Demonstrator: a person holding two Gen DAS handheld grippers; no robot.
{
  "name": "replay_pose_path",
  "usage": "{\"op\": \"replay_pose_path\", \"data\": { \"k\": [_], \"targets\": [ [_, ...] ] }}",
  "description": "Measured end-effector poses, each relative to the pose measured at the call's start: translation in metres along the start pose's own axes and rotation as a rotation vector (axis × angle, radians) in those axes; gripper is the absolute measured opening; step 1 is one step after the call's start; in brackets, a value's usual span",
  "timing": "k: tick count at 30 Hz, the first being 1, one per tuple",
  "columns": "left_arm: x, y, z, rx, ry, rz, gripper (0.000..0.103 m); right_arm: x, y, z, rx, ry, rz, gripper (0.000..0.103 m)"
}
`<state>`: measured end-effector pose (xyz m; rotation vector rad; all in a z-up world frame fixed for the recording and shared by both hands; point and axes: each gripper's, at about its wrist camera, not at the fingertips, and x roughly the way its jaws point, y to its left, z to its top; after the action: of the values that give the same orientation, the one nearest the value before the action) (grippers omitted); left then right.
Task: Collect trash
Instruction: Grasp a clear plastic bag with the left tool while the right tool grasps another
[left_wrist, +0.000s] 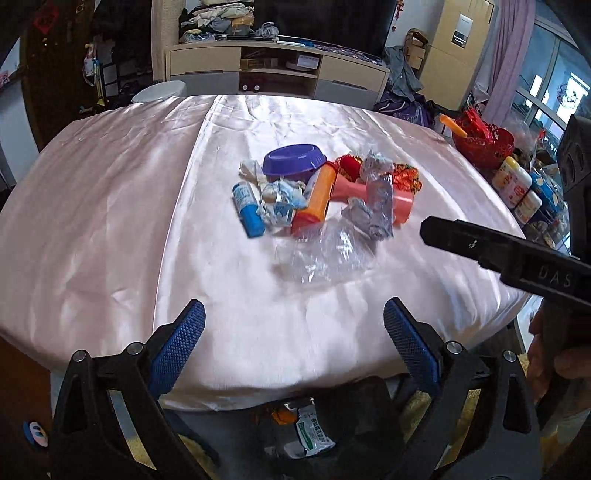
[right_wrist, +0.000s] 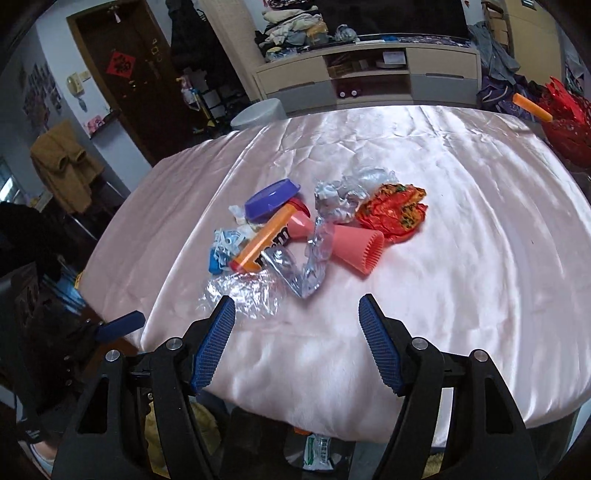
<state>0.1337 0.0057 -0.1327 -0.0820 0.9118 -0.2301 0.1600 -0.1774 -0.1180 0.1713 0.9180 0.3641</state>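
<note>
Both grippers stood open and empty: left gripper (left_wrist: 294, 334) widest, right gripper (right_wrist: 296, 330) narrower. The trash pile (right_wrist: 295, 236) lay mid-frame on the desk (right_wrist: 461, 221), ahead of both; clear plastic wrap (right_wrist: 242, 291) sat just beyond the right gripper's left fingertip

white packet (left_wrist: 312, 434) under table edge part hidden, print too small to read. blue tube (right_wrist: 214, 264) mostly hidden behind wrappers. right gripper (left_wrist: 517, 254) body cut by frame edge, jaws unseen there.
</note>
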Motion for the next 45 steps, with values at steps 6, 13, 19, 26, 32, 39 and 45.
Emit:
{"op": "replay_pose_path", "data": {
  "k": [6,13,19,26,32,39,45],
  "targets": [
    [0.02,-0.001,0.018,0.017,0.005,0.003,0.091,0.021,0.002,0.02,0.016,0.002,0.011,0.055],
    [0.043,0.004,0.026,0.017,0.032,-0.018,0.07,0.045,-0.003,0.031,0.031,0.042,0.01,0.035],
    [0.053,0.002,0.023,0.042,0.052,-0.06,0.043,0.059,-0.014,0.023,0.042,0.085,-0.01,0.024],
    [0.042,-0.004,0.019,0.079,0.021,-0.057,0.034,0.042,-0.013,0.015,0.028,0.052,-0.001,0.021],
    [0.021,-0.014,0.013,0.1,-0.007,-0.058,0.029,0.012,-0.011,0.01,0.016,0.011,-0.011,0.021],
    [-0.02,-0.026,-0.002,0.113,-0.053,-0.05,0.029,-0.029,-0.008,-0.011,-0.004,-0.025,-0.026,0.021],
    [-0.046,-0.037,-0.029,0.112,-0.054,-0.062,0.029,-0.051,0.006,-0.039,-0.048,-0.026,-0.043,0.021]
  ]
}}
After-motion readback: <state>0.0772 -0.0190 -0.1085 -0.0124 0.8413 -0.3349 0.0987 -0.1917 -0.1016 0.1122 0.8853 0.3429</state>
